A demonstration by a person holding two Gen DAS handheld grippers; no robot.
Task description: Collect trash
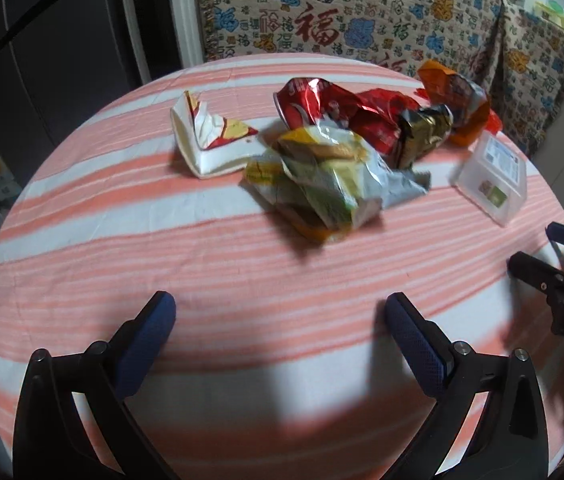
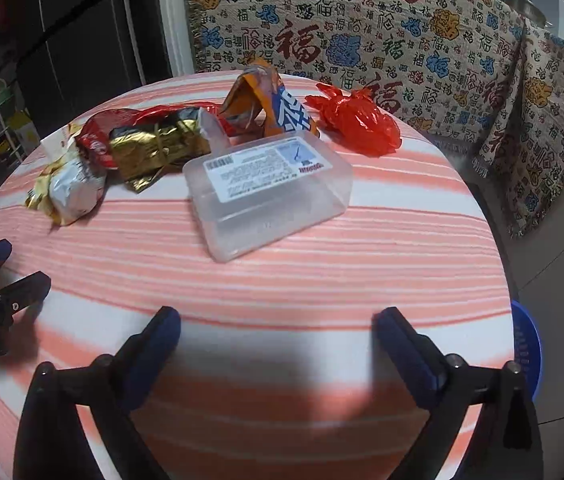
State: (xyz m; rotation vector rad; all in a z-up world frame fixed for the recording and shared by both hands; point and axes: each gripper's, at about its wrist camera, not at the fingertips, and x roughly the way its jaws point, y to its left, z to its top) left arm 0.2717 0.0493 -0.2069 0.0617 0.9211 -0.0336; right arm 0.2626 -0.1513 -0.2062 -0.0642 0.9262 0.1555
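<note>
Trash sits in a heap on my striped table (image 1: pixel 161 264): a yellow-green wrapper (image 1: pixel 322 176), a red bag (image 1: pixel 334 108), a gold wrapper (image 2: pixel 157 144), a red plastic bag (image 2: pixel 356 122) and a clear plastic box (image 2: pixel 269 188). My left gripper (image 1: pixel 279 320) and right gripper (image 2: pixel 277 328) both hang wide apart, holding nothing, near the table's close edge.

Wrappers (image 1: pixel 322 168) sat heaped mid-table (image 1: pixel 201 264), a carton (image 1: pixel 205 136) to their left, the plastic box (image 2: pixel 265 184) to their right, a crumpled bag (image 2: pixel 356 124) behind that box.
</note>
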